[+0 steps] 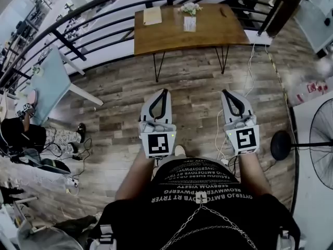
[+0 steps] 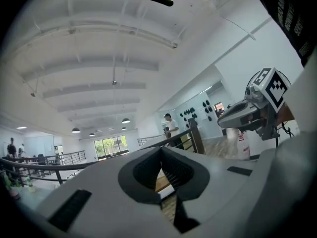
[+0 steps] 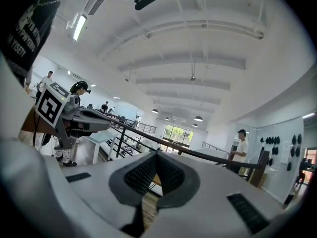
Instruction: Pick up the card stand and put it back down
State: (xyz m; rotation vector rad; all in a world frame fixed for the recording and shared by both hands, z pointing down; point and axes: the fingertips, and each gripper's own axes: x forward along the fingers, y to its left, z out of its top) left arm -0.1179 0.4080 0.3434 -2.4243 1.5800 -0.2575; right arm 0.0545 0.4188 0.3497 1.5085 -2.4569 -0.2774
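The left hand-held gripper and right hand-held gripper, smooth grey shells with ribbed black pads, are clenched on nothing. Beyond the plank floor, the card stand stands upright on the rectangular wooden counter.

An open-plan office/lab-type workspace on an upper level is shown: a black railing is run along the edge of a wood-plank floor, w/ what looks like more desks beyond it. A wooden table, a light-blue table w/ a seated person beside it, a standing fan and loose cables are set about. In the gripper views a white beamed ceiling w/ pendant lamps, big windows at the far end and dark items hung on a white wall are seen — plus several people standing about, e.g. one by the railing.
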